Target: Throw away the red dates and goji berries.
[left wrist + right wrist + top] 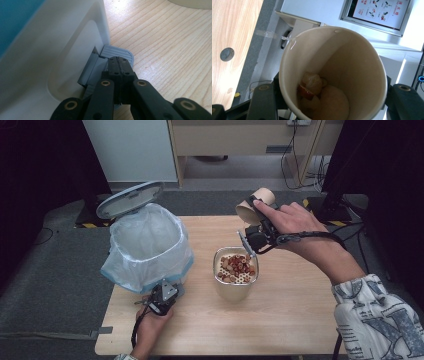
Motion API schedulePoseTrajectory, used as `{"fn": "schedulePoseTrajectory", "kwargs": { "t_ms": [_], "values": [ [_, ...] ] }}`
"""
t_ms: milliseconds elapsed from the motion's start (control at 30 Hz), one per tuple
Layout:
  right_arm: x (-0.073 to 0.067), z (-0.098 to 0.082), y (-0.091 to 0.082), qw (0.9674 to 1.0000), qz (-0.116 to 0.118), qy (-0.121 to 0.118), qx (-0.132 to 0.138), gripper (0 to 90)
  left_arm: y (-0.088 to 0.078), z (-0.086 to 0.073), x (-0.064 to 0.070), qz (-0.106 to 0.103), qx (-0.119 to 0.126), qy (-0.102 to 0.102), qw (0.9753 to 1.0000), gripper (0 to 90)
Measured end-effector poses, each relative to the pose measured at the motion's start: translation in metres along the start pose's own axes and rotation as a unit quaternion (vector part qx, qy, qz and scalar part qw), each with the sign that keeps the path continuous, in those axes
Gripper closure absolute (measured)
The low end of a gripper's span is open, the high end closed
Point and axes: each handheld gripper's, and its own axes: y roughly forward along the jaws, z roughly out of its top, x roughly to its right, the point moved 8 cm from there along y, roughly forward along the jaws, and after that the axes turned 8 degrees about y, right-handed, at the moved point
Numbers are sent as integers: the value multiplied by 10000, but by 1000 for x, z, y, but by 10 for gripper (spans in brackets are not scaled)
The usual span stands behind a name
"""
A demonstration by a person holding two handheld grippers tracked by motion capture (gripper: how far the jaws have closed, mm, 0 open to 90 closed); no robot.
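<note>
**Paper cup held tilted above container; pedal pressed at bin**

The right gripper (256,222) clamps a paper cup (255,204), upper centre-right of the high view, tipped above the container (235,270) of nuts at table centre. The left gripper (119,65), jaws closed with nothing between them, rests on the grey pedal (117,53) at the lined bin's (148,245) base, lower left. Bare table (290,320) lies open lower right. The cup's bottom contents are hard to identify in the right gripper view.
</note>
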Motion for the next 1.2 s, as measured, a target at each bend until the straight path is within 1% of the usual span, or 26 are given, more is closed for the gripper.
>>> {"fn": "schedulePoseTrajectory", "kwargs": {
  "t_ms": [133, 267, 433, 500, 533, 633, 667, 700, 767, 800, 833, 867, 900, 933, 967, 1067, 1133, 1200],
  "values": [
    [-3, 0, 1, 10000, 6, -70, -12, 377, 0, 0, 0, -3, 2, 0, 10000, 893],
    [-2, 0, 0, 9999, -6, -122, -23, 381, 0, 0, 0, -2, -2, 0, 10000, 893],
    [0, -3, -1, 9999, -22, -114, -66, 382, 0, 0, 0, 1, -4, 2, 10000, 893],
    [-3, -3, 1, 9999, -39, -136, -80, 383, 0, 0, 0, -3, -2, 0, 10000, 893],
    [-6, -2, 2, 9997, -23, -206, -103, 383, 0, 0, 0, -3, -2, -2, 10000, 893],
    [-22, 4, 5, 9976, 107, -670, -109, 384, 0, 0, 0, -6, 0, -4, 10000, 893],
    [-24, 5, 6, 9969, 119, -765, -115, 384, 0, 0, 0, -6, 1, -5, 10000, 893],
    [-23, 5, 6, 9973, 103, -722, -127, 384, 0, 0, 0, -7, 1, -6, 10000, 893],
    [-17, 4, 6, 9984, 31, -556, -120, 385, 0, 0, 0, -8, 2, -6, 10000, 893],
    [-14, 4, 6, 9986, -16, -518, -129, 385, 0, 0, 0, -8, 1, -3, 10000, 893],
    [-16, 5, 6, 9983, 23, -575, -121, 386, 0, 0, 0, -9, 3, -5, 10000, 893],
    [-22, 7, 7, 9974, 108, -702, -109, 385, 0, 0, 0, -11, 3, -9, 10000, 893],
    [-29, 10, 7, 9957, 205, -902, -110, 386, 0, 0, 0, -12, 3, -8, 10000, 893],
    [-33, 11, 8, 9955, 247, -914, -101, 385, 0, 0, 0, -13, 1, -6, 10000, 893],
    [-34, 11, 8, 9958, 247, -878, -102, 386, 0, 0, 0, -12, 2, -6, 10000, 893],
    [-32, 7, 10, 9971, 204, -720, -149, 385, 0, 0, 0, -10, 1, -5, 10000, 893],
    [-31, 6, 11, 9969, 190, -748, -146, 386, 0, 0, 0, -14, 5, -7, 10000, 893],
    [-30, 6, 9, 9973, 173, -697, -134, 385, 0, 0, 0, -17, 6, -15, 10000, 893]
  ]
}}
